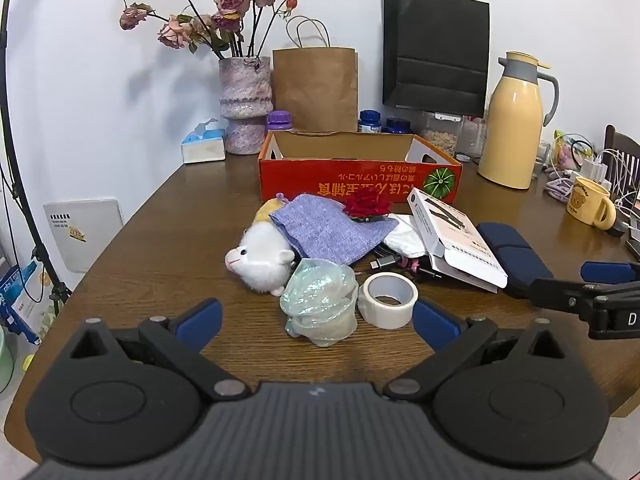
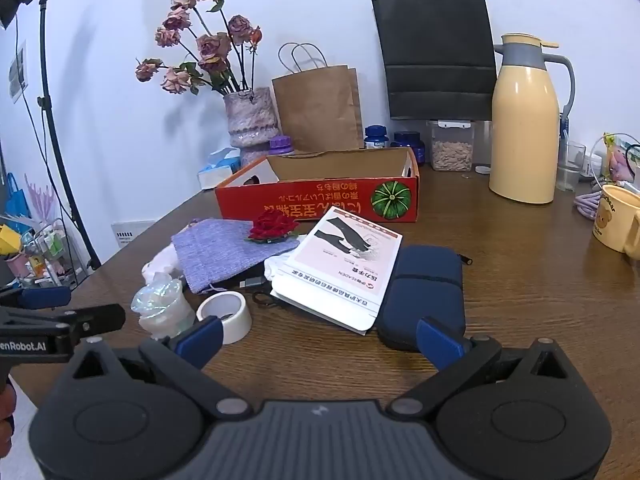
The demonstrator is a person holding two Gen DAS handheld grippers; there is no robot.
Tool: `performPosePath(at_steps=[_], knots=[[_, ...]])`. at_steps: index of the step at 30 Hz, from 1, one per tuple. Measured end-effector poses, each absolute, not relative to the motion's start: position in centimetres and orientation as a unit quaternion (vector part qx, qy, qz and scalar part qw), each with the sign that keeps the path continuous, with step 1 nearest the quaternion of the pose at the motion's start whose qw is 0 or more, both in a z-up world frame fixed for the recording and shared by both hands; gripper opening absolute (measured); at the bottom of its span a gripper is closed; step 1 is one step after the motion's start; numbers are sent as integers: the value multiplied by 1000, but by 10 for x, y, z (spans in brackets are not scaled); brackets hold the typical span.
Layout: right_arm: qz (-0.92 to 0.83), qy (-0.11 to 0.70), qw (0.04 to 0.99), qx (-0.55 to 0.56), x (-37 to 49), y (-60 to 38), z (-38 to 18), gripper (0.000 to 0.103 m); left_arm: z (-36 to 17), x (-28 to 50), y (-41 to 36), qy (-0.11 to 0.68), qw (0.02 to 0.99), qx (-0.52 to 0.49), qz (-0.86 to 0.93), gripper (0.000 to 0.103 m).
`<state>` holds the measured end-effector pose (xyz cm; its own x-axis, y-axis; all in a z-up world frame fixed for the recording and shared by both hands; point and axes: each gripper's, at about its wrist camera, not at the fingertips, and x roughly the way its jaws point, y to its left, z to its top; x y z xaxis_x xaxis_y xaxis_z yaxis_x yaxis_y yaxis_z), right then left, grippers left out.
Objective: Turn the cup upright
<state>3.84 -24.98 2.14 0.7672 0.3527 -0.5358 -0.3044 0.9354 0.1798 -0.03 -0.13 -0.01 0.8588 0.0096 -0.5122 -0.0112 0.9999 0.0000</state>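
A translucent, iridescent plastic cup (image 1: 320, 300) stands on the brown table (image 1: 168, 240), apparently mouth down and leaning a little. It sits between a white plush toy (image 1: 262, 260) and a roll of white tape (image 1: 388, 294). My left gripper (image 1: 318, 318) is open, its blue fingertips on either side of the cup's near side without touching it. In the right wrist view the cup (image 2: 162, 304) is at the lower left. My right gripper (image 2: 320, 340) is open over bare table (image 2: 520, 300), with nothing between its fingers.
Behind the cup lie a purple cloth pouch (image 1: 324, 228), a red flower (image 1: 366, 204), a white printed box (image 2: 340, 268), a navy case (image 2: 424, 288) and an orange cardboard tray (image 1: 360, 176). A yellow mug (image 2: 616, 220) and a yellow thermos (image 2: 524, 120) stand at the right.
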Motion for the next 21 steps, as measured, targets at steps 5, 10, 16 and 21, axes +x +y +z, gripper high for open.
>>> performPosePath(at_steps=[5, 10, 16, 21], knots=[[174, 292, 940, 40, 39, -250, 21, 103, 1, -3, -4, 265, 964, -3, 8, 103], [173, 289, 941, 38, 37, -252, 19, 103, -1, -3, -4, 266, 964, -4, 7, 103], [169, 292, 940, 39, 38, -251, 19, 103, -2, 0, -4, 267, 964, -5, 5, 103], [170, 292, 940, 40, 38, -251, 19, 103, 0, 0, -6, 267, 964, -8, 3, 103]])
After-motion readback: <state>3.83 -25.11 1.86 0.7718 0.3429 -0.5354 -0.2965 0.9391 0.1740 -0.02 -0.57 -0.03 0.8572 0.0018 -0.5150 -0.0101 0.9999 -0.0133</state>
